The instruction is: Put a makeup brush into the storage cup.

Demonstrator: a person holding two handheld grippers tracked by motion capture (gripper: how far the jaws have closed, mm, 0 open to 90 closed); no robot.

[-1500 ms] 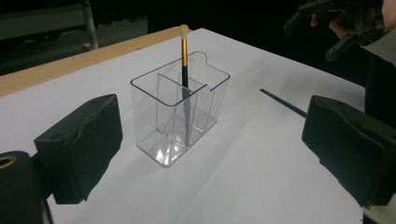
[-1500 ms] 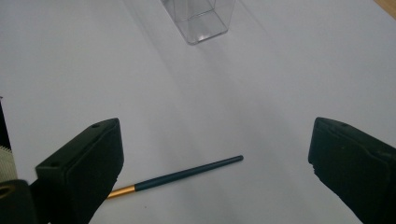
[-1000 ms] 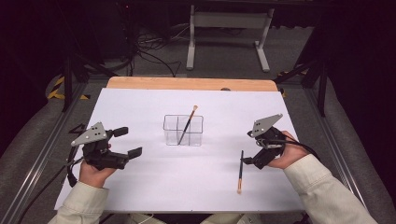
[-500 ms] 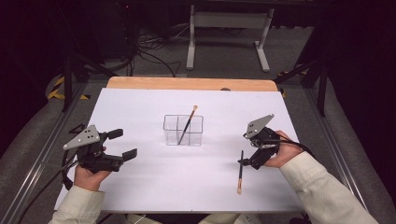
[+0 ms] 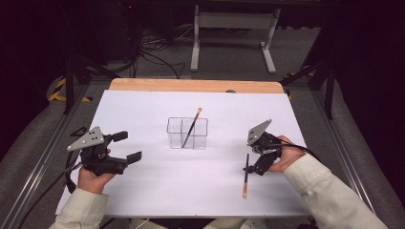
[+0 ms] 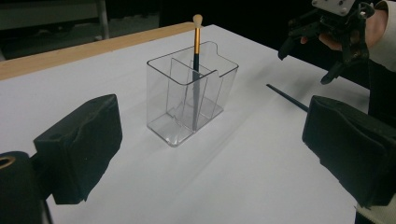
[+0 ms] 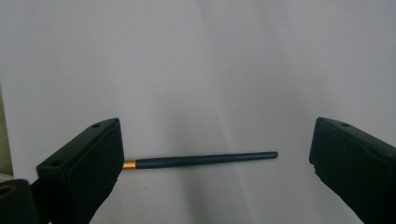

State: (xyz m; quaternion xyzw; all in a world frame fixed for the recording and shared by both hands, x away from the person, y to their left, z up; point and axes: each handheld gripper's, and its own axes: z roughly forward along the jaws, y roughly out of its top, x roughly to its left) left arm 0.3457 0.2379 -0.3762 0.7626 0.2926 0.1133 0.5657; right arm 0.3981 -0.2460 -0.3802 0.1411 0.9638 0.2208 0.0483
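A clear plastic organiser (image 5: 187, 133) (image 6: 191, 100) stands mid-table with a dark-handled makeup brush (image 5: 192, 126) (image 6: 197, 51) leaning upright in it. Another brush (image 5: 246, 175) (image 7: 201, 160) (image 6: 287, 95) lies flat on the white table at the right. My right gripper (image 5: 254, 161) (image 7: 217, 140) hovers open over this brush's handle end, one jaw on each side, not touching it. It also appears far off in the left gripper view (image 6: 327, 51). To the left of the organiser, my left gripper (image 5: 127, 146) (image 6: 212, 158) is open and empty, pointed at the organiser.
The white table sheet (image 5: 143, 114) ends at a wooden strip (image 5: 191, 86) along the far edge. Beyond it are a metal stand (image 5: 231, 28) and cables on the dark floor. Rails run along both table sides.
My right gripper has moved left and tipped down toward the lying brush. The left gripper shifted slightly left and stays open.
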